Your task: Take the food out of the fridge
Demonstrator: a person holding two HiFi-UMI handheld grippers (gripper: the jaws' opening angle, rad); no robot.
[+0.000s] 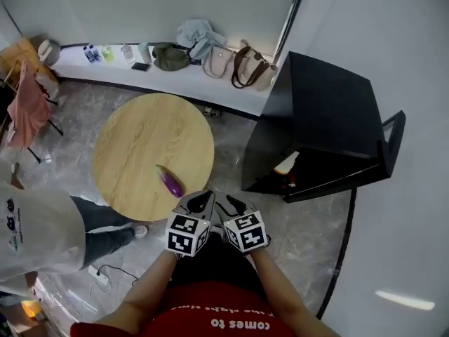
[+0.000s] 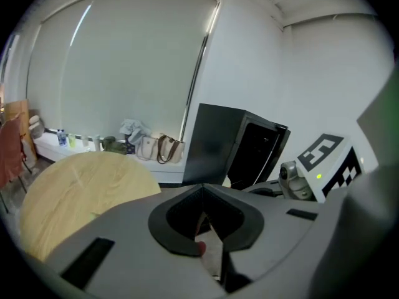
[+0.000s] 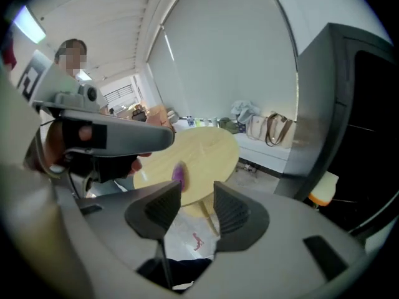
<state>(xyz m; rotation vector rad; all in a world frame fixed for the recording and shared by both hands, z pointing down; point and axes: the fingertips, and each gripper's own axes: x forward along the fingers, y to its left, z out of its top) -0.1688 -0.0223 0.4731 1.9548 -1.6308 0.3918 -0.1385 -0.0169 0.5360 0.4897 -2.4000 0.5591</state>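
Fridge clearing: two tools side by side, both empty, facing the open fridge.
Left tool [image 1: 203,199] jaws closed tip to tip, gripping nothing; right tool [image 1: 232,204] jaws partly apart, nothing between them. Purple aubergine [image 1: 170,182] lies on the round wooden worktop [image 1: 140,139], near the edge closest to the tools. Black fridge [image 1: 330,111], door open, holds a pale food item [image 1: 286,163].

Red shirt [image 1: 184,313], white print "comes to"
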